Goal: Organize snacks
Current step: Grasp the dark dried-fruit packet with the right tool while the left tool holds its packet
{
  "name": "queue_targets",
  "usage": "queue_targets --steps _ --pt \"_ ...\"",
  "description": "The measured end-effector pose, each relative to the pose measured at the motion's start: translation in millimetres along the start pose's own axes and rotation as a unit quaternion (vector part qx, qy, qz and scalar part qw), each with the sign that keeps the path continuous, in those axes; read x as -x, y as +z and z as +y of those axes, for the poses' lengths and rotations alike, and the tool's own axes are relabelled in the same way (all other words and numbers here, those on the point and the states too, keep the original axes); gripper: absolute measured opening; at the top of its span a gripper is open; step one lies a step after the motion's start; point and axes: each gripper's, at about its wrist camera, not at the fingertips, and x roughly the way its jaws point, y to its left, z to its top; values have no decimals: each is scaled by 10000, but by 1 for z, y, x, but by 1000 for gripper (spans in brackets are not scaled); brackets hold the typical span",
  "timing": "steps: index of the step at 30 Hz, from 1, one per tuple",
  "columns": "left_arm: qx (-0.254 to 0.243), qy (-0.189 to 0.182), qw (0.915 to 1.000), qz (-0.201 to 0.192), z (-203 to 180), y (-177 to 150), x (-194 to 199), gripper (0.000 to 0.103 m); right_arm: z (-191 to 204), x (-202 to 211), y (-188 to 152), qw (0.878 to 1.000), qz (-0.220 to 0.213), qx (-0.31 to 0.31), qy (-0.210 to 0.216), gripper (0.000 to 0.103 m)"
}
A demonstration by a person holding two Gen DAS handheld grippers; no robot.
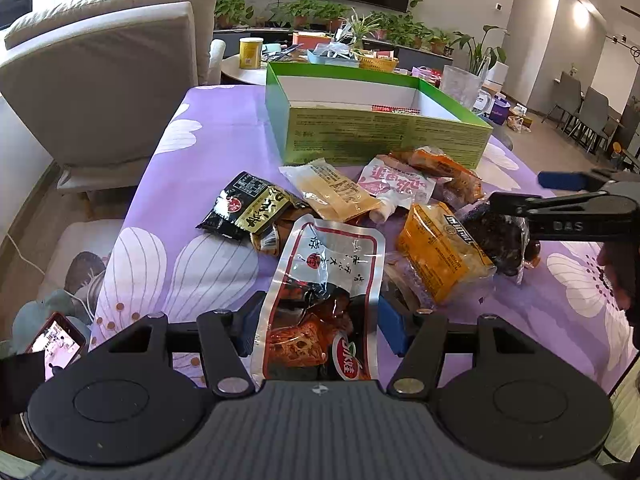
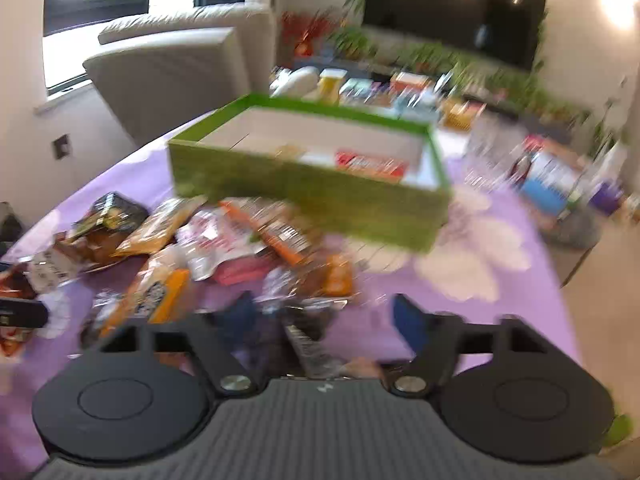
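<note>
Nearest the lens in the left wrist view, left tongs (image 1: 316,330) are roughly two-thirds open w/ blue pads either side of a clear red-and-white snack pouch (image 1: 320,296); pads look pressed to its edges, so it reads as gripped. Beyond it, a pile of snack packets (image 1: 360,208) covers the middle of the purple floral tabletop (image 1: 208,128): black-and-gold packet (image 1: 244,210) toward the left edge, pale yellow one (image 1: 334,190), pink-and-white one (image 1: 394,184), orange one (image 1: 444,252). Green box (image 1: 380,136) stands open near the far edge, one small red item inside. Right tongs (image 1: 516,204) come in from the right edge, over a dark packet (image 1: 500,240) at the pile's right side. Right wrist view, blurry: right tongs (image 2: 324,320) spread wide, blue pads well apart; dark packet (image 2: 304,328) sits between them but nothing presses on it, so not gripped. Green box (image 2: 312,184) is ahead w/ red packet (image 2: 370,166) inside; pile to the left of it. Step in hand, I'd judge: each hand taking a packet for the box. To do it well: right side should centre pads on the packet body, not the crinkly seal, before closing; lift the left pouch clear of neighbours so nothing drags; carry over the box's near wall, lay flat beside the red packet.
</note>
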Motion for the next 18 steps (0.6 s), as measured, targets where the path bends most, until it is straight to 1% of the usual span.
queue_targets --steps 1,3,6,8,11,13,15,18 --pt "5 -5 10000 10 0 0 -1 56 1 3 0 9999 -114 87 -76 95" --pt "-2 -25 10000 7 -1 0 0 56 2 7 -1 9995 -153 264 -1 96" --pt "-12 -46 10000 11 -1 0 -1 56 10 8 -8 9977 15 608 299 96" --pt "-5 -34 10000 29 -1 0 -3 56 17 5 -15 9960 112 824 316 96" --pt "20 -21 10000 48 1 -1 -3 56 28 -2 -23 9940 191 1062 182 96" --pt "40 -9 10000 40 2 -1 -3 56 33 -3 -26 9926 157 1204 38 96" --pt "67 -4 10000 38 3 -1 -3 56 37 -2 -28 9898 -15 1420 -132 97" --pt "111 -3 9999 66 3 -1 -6 56 43 -1 -34 9817 -215 1817 -531 99"
